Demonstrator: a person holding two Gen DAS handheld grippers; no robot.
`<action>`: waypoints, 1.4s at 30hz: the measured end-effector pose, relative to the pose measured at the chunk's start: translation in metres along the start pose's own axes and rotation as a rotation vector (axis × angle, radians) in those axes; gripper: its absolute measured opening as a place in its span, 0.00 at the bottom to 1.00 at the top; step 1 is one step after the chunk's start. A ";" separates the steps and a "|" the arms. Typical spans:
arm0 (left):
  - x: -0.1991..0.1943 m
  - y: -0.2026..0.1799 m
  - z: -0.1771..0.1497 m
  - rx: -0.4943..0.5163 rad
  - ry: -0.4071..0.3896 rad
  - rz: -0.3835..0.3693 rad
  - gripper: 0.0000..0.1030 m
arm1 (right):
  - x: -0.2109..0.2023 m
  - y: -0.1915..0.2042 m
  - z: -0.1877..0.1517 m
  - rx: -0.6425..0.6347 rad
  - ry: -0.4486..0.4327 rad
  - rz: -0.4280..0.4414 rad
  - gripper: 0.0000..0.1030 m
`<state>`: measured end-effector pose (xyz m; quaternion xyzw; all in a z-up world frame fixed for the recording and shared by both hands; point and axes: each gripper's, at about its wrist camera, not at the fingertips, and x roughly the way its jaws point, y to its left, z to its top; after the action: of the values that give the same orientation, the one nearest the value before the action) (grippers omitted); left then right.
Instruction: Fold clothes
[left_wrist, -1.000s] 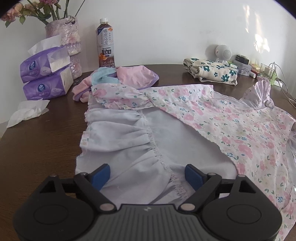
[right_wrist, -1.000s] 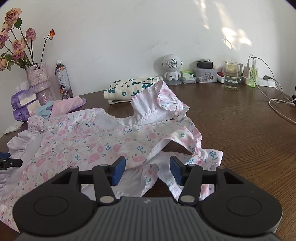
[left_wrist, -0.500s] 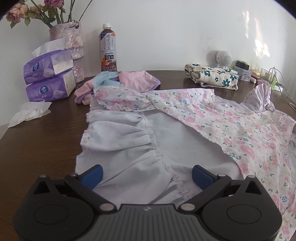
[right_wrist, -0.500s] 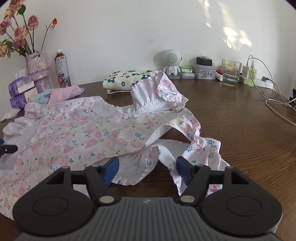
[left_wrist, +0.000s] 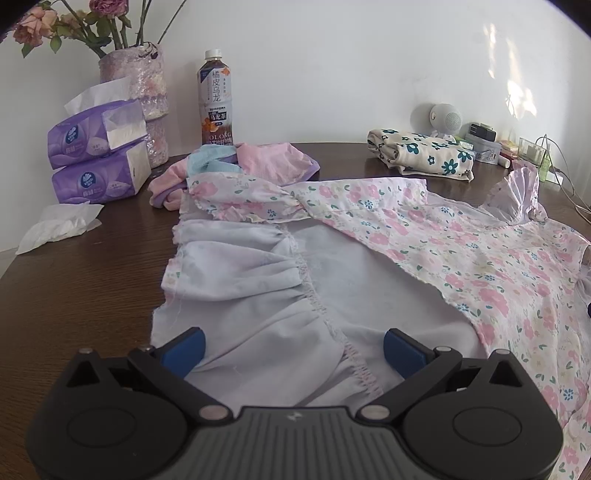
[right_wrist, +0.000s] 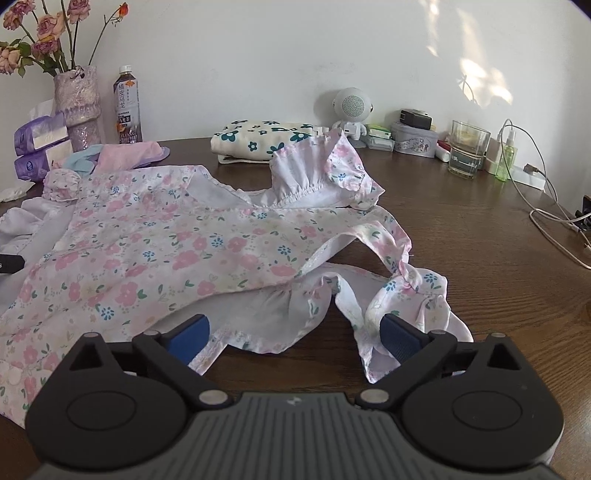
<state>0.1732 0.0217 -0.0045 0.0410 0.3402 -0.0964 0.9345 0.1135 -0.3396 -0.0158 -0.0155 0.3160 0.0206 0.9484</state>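
Floral dress (right_wrist: 177, 251) is lying spread across the middle of the brown table (right_wrist: 480, 251), partly doubled over so its pale lining is showing at lower centre of the left wrist view, likely a first fold. Left gripper (left_wrist: 293, 349) is hovering low over that gathered white hem with its blue fingers standing wide apart, gripping nothing. Right gripper (right_wrist: 293, 334) is likewise gaping wide and empty at the bottom of its frame, straddling the loose ruffled edge, probably lining up to pinch it. One frilled sleeve (right_wrist: 325, 173) is standing up at upper centre. A folded cream floral garment (right_wrist: 258, 142) is sitting behind, apparently finished
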 end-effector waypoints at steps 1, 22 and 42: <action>0.000 0.000 0.000 0.000 0.000 0.000 1.00 | 0.000 -0.001 0.000 0.004 0.003 -0.002 0.99; 0.000 0.001 0.000 -0.001 -0.002 -0.003 1.00 | 0.004 0.000 -0.001 0.025 0.037 0.006 0.99; 0.000 0.001 -0.001 -0.001 -0.001 -0.003 1.00 | 0.004 -0.001 -0.001 0.026 0.039 0.008 0.99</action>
<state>0.1729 0.0224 -0.0049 0.0399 0.3397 -0.0977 0.9346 0.1166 -0.3400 -0.0188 -0.0023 0.3346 0.0198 0.9422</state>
